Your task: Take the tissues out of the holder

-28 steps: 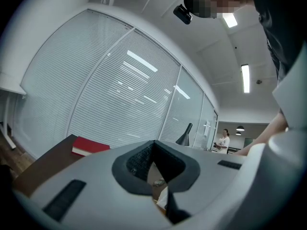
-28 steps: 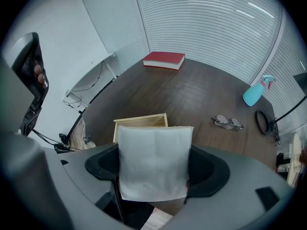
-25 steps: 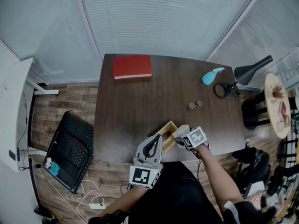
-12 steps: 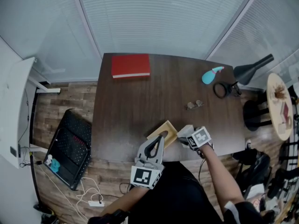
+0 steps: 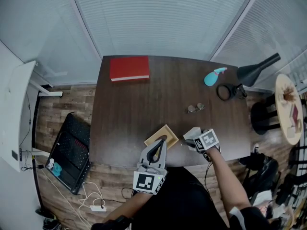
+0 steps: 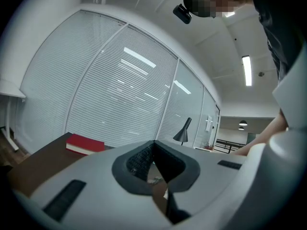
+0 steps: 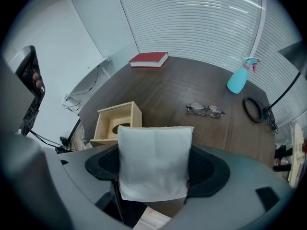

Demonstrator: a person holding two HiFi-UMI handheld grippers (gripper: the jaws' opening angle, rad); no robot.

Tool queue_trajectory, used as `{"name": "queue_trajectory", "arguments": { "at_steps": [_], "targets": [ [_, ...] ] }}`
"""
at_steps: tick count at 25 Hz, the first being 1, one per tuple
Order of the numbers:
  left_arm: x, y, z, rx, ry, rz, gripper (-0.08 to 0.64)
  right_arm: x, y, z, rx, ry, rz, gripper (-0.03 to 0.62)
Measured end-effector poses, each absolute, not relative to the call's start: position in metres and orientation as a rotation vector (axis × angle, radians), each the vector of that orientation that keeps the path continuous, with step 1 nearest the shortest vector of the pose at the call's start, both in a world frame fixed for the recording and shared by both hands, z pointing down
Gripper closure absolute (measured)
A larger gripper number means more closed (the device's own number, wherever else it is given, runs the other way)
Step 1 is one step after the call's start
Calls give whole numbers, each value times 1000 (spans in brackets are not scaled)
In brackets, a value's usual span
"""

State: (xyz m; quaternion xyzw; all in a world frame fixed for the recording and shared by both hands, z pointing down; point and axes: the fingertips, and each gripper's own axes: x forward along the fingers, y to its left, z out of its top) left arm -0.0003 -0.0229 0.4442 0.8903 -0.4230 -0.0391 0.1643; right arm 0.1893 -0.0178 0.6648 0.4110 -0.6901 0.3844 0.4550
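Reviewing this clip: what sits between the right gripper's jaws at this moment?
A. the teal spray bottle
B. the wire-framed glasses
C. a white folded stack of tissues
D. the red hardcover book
C: the right gripper view shows the right gripper closed on the white folded stack of tissues, with the light wooden holder lying apart on the dark wooden table.

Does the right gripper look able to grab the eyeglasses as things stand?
Probably not yet. The right gripper is shut on the tissue pack, so its jaws are full. The stretch of table between it and the eyeglasses looks free.
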Motion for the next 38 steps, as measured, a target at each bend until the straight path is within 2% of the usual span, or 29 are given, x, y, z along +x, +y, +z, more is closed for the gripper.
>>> {"name": "queue_trajectory", "arguments": {
  "at_steps": [25,38],
  "targets": [
    [114,-37,453,2550,-1181,-83,561,330,-27,677,1091,-1655,998,186],
    [161,-49,452,2554,-1222,-57,561,370,-41,698,1069,-1675,1018,186]
  ]
}}
